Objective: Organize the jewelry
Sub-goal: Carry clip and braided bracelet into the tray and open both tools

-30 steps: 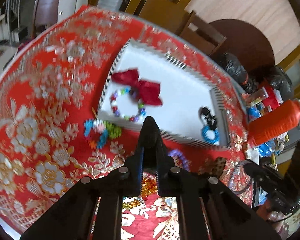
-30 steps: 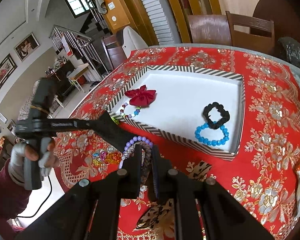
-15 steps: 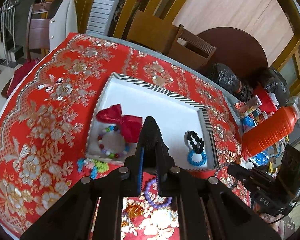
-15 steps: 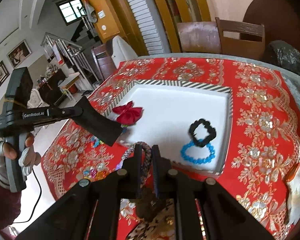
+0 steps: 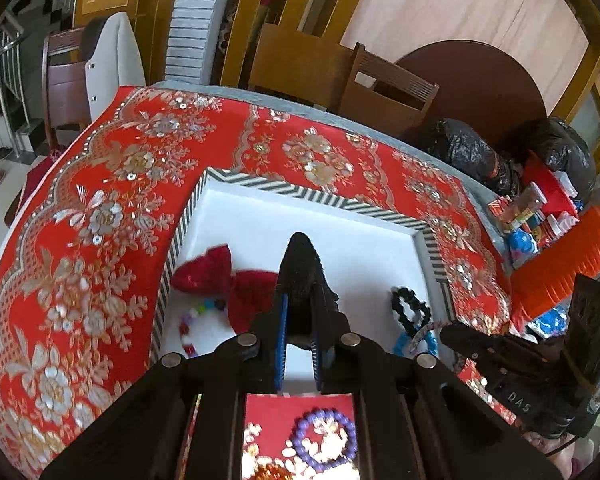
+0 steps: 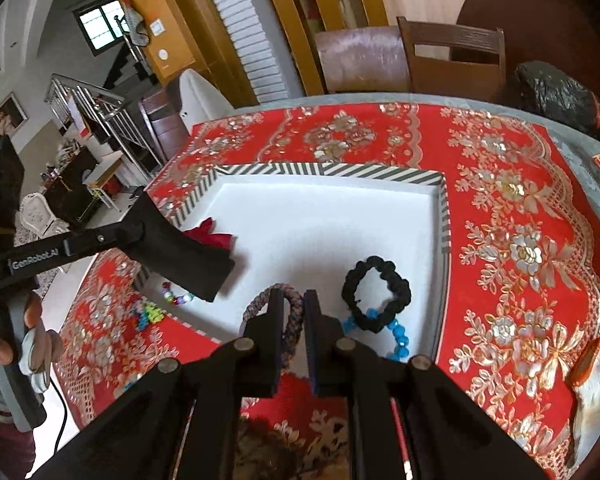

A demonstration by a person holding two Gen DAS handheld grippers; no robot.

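A white tray with a striped rim (image 5: 312,196) (image 6: 324,169) lies on the red cloth. In it are a red bow (image 5: 220,276) (image 6: 212,232), a multicolour bead bracelet (image 5: 188,332), a black braided bracelet (image 6: 376,292) and a blue bead bracelet (image 6: 396,332). My right gripper (image 6: 292,300) is shut on a grey braided cord bracelet (image 6: 260,308) and hangs over the tray's near edge, left of the black bracelet. My left gripper (image 5: 302,300) is shut on a black fuzzy piece (image 5: 300,264) and hovers over the tray beside the bow.
A purple bead bracelet (image 5: 324,440) and a colourful bead piece (image 6: 148,316) lie on the cloth in front of the tray. An orange bottle (image 5: 568,264), small packets and black bags (image 5: 468,152) crowd the right side. Wooden chairs (image 6: 452,60) stand behind the table. A hand (image 6: 4,344) holds the left gripper.
Both grippers have moved forward from above the cloth to over the tray, each still holding its piece. The braided bracelet now hangs over the tray's near edge.
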